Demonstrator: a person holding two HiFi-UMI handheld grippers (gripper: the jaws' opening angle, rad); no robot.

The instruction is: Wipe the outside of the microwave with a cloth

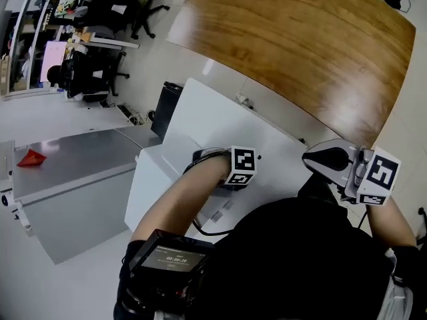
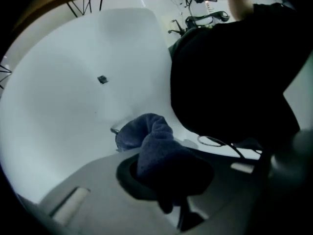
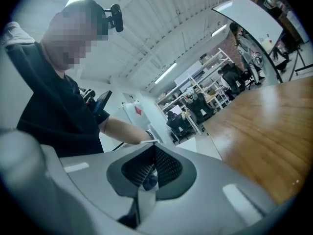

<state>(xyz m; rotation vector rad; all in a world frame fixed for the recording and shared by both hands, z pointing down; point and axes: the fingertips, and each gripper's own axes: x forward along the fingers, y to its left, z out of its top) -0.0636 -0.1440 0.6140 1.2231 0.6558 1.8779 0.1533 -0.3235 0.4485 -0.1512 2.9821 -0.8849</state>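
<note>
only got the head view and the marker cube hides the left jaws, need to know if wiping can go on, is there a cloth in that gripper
observer: yes, in its own view the left gripper is clamped on a dark blue cloth.
operator: is the cloth on the microwave
observer: its bunched end appears to lie against the white top of the microwave.
operator: and the right one
observer: the right gripper has its jaws together with no cloth between them, and it points up, away from the microwave.
</note>
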